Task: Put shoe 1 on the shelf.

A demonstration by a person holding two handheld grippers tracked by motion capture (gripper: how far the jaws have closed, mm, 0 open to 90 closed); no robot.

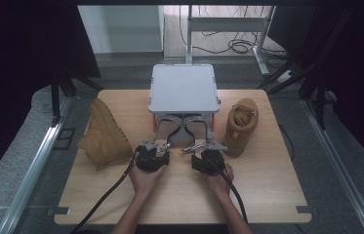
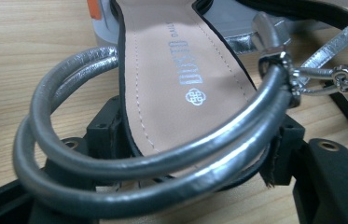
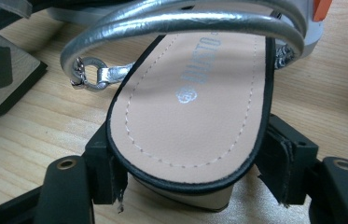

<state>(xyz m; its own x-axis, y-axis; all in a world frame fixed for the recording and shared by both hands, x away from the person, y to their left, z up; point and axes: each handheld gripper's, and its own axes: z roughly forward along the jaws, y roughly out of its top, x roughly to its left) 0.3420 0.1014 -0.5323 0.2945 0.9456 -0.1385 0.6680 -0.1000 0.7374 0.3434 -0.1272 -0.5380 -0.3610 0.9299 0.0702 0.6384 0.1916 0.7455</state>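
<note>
Presently: left gripper [image 1: 156, 148] and right gripper [image 1: 204, 147], side by side, level, pointing away from the person. Each pair of jaws brackets a sandal heel, left sandal [image 2: 171, 79], right sandal [image 3: 199, 107]; pads apparently touching, grip uncertain. Bare counter [image 1: 267, 185] behind; boots flank outward; grey box [image 1: 184, 87] ahead.

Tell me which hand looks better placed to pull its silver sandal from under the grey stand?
Right, probably: the right gripper squarely brackets its sandal heel, strap clear above; the left gripper has the ankle strap drooping across its jaws.
</note>
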